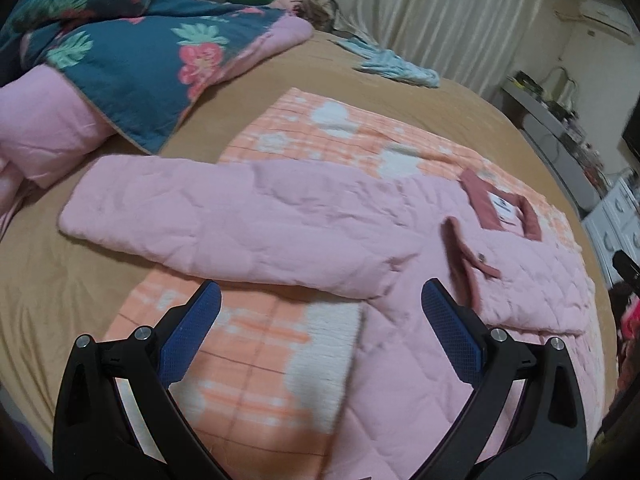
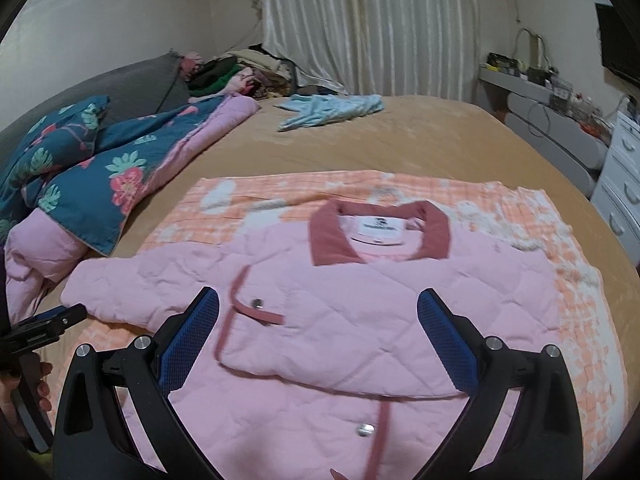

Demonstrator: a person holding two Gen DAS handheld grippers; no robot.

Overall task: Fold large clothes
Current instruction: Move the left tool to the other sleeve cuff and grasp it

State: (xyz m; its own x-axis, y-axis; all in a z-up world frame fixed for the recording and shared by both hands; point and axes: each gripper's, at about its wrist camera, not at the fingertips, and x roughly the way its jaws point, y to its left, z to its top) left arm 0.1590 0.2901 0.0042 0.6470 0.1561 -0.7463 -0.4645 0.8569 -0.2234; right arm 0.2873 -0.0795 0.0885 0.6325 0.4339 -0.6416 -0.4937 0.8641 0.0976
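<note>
Jacket [image 2: 360, 292], pink and quilted, spread front-up on an orange-and-white checked blanket [image 1: 256, 360] near the close edge of the bed [image 2: 420, 140].

Tool state:
- Left gripper [image 1: 320, 320]: released, jaws wide apart, holding nothing, poised above the blanket just below the outstretched sleeve [image 1: 224, 216].
- Right gripper [image 2: 318, 324]: released, jaws wide apart, holding nothing, poised above the chest panel, near the upper snap [image 2: 257, 302].

Garment condition:
- Collar [image 2: 380, 236] toward the far edge of the bed.
- One sleeve extended sideways toward the duvet [image 1: 152, 52] at the left edge.
- Right side apparently folded across the front already; judged partly folded.

Handling, judged from appearance:
- Soft, padded, light, limp. No shape retention when lifted from one point; sagging expected.
- Quilted shell likely somewhat slick; pinch through the full thickness.
- Best holds: sleeve cuff and shoulder seam, or hem corners. Avoid snaps and the dark trim flap.

Clearances:
- Blanket margin visible on all sides of the garment.
- Open brown sheet beyond the collar, up to a light blue garment [image 2: 332, 110] near the far edge.
- Duvet just beside the sleeve end; limited room there.
- Drawers [image 2: 624, 184] beyond the right edge, well apart.
</note>
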